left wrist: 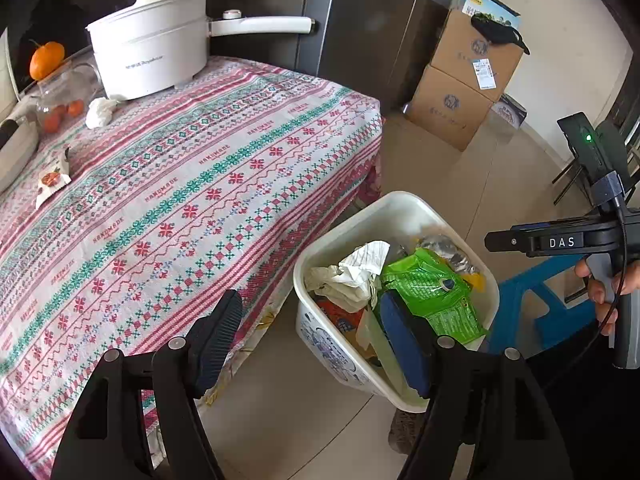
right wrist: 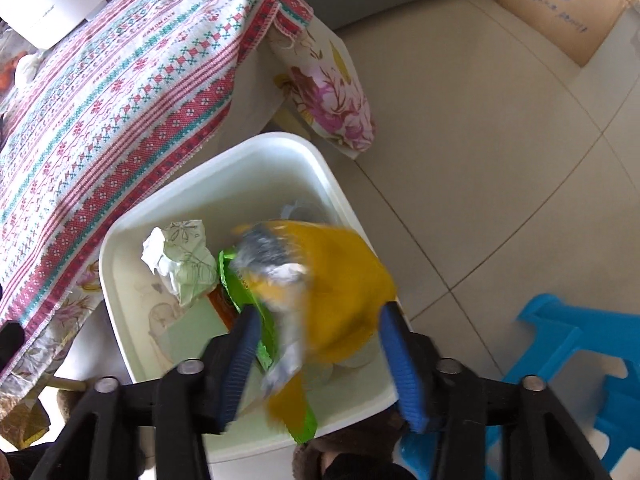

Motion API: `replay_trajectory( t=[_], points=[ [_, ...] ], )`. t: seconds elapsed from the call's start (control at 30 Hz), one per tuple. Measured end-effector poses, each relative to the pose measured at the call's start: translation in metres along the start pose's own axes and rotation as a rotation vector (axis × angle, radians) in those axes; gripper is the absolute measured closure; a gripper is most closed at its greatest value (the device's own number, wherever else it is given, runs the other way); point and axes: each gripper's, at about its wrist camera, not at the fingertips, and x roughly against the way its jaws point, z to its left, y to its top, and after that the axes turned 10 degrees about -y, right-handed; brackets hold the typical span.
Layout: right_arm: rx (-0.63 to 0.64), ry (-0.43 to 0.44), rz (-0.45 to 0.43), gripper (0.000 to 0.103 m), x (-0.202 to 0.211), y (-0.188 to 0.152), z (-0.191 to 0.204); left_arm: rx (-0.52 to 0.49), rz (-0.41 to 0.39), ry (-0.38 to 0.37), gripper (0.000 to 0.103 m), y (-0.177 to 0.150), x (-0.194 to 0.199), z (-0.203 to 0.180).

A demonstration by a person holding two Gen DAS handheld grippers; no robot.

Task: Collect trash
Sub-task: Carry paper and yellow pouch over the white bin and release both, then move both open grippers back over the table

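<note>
A white trash bin point(left wrist: 400, 204) stands on the floor beside the table; it also shows in the right wrist view point(right wrist: 276, 148). It holds crumpled paper point(left wrist: 352, 276), a green wrapper point(left wrist: 432, 288) and other trash. My right gripper point(right wrist: 316, 340) is open right over the bin. A yellow and silver wrapper point(right wrist: 332, 280) is blurred between its fingers, apparently loose and falling. My left gripper point(left wrist: 320, 340) is open and empty, between the table edge and the bin. On the table lie a white tissue wad point(left wrist: 100, 112) and a small snack wrapper point(left wrist: 52, 182).
The table has a patterned cloth point(left wrist: 192, 184). On it stand a white electric pot point(left wrist: 148, 52), a glass jar with oranges point(left wrist: 60, 104) and an orange point(left wrist: 46, 60). Cardboard boxes point(left wrist: 460, 84) stand by the wall. A blue plastic stool point(right wrist: 580, 360) is right of the bin.
</note>
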Motion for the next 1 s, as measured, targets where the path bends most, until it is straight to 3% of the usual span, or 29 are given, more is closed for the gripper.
replay_trajectory(
  t=[0.53, 1.0],
  points=[
    [0.111, 0.051, -0.137, 0.03, 0.035, 0.01, 0.059, 0.165, -0.087, 0.12, 0.02, 0.002, 0.047, 0.066],
    [0.222, 0.087, -0.249, 0.024, 0.058, 0.049, 0.137, 0.368, -0.155, 0.324, 0.017, 0.033, 0.067, 0.202]
  ],
)
